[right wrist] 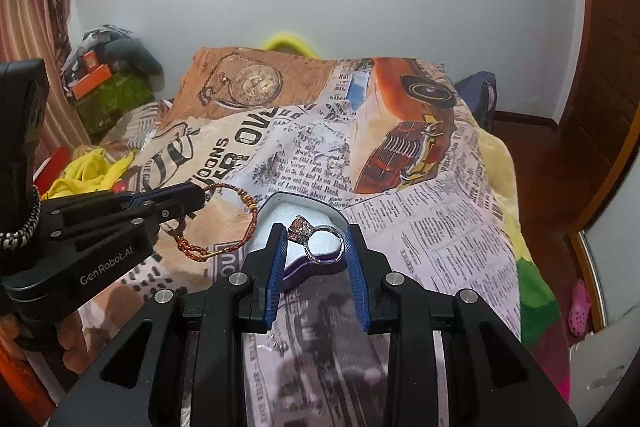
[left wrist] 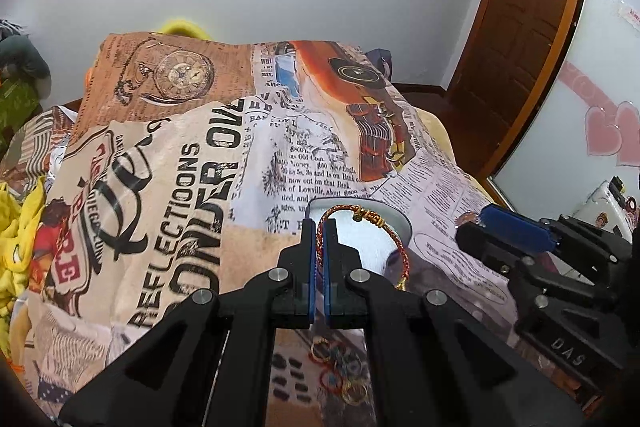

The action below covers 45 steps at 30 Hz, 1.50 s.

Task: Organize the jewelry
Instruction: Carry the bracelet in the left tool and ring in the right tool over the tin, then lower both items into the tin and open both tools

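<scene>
My left gripper (left wrist: 320, 227) is shut on a red-and-gold braided bracelet (left wrist: 396, 247) and holds it above a small white tin (left wrist: 384, 223) on the bed. In the right wrist view the left gripper (right wrist: 198, 197) comes in from the left with the bracelet (right wrist: 244, 223) hanging beside the tin (right wrist: 296, 209). My right gripper (right wrist: 316, 239) is open over the tin's near side. A silver ring with a pink stone (right wrist: 320, 239) sits between its fingers, touching the left pad; whether it is held is unclear.
A newspaper-and-car print blanket (left wrist: 168, 195) covers the bed. Several small coloured rings (left wrist: 340, 375) lie on it below my left gripper. The right gripper (left wrist: 520, 231) shows at the right in the left wrist view. A wooden door (left wrist: 528, 27) stands at the far right; clutter lies at the left.
</scene>
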Tool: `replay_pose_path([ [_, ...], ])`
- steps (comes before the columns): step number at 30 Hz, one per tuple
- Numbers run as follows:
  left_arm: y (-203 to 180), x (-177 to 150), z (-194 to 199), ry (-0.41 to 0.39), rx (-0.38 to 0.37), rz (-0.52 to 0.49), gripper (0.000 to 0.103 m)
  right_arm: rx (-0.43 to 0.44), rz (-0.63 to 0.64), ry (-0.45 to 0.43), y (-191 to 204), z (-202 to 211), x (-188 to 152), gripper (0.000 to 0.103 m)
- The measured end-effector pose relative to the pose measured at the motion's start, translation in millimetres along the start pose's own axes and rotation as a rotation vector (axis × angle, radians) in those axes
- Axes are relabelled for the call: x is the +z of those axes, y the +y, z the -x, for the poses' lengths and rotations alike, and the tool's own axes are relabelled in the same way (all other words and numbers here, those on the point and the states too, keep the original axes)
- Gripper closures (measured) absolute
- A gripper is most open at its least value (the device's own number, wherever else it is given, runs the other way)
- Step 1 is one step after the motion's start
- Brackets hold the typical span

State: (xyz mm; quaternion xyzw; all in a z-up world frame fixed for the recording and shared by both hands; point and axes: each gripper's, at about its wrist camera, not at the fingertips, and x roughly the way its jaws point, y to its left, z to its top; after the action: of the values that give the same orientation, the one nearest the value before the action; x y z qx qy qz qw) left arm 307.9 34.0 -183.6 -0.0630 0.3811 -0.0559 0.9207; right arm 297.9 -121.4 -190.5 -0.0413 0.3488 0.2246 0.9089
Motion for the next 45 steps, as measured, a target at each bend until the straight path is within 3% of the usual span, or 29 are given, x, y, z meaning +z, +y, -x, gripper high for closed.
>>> replay_pose_path([
  [23, -1.9, 9.0, -69.8, 0.139, -0.049, -0.031, 0.102, 0.107, -0.002, 0.153, -15.6, -65.9, 7.2, 0.076],
  [35, -6.4, 7.1, -73.9, 0.159, -0.039, -0.066, 0.102, 0.118, 0.024, 0.193, -13.0, -74.6, 5.0, 0.076],
  [45, -3.4, 4.4, -51.3, 0.153, -0.010, -0.053, 0.101, 0.104, 0.035, 0.173, -6.9, -50.0, 9.5, 0.076],
])
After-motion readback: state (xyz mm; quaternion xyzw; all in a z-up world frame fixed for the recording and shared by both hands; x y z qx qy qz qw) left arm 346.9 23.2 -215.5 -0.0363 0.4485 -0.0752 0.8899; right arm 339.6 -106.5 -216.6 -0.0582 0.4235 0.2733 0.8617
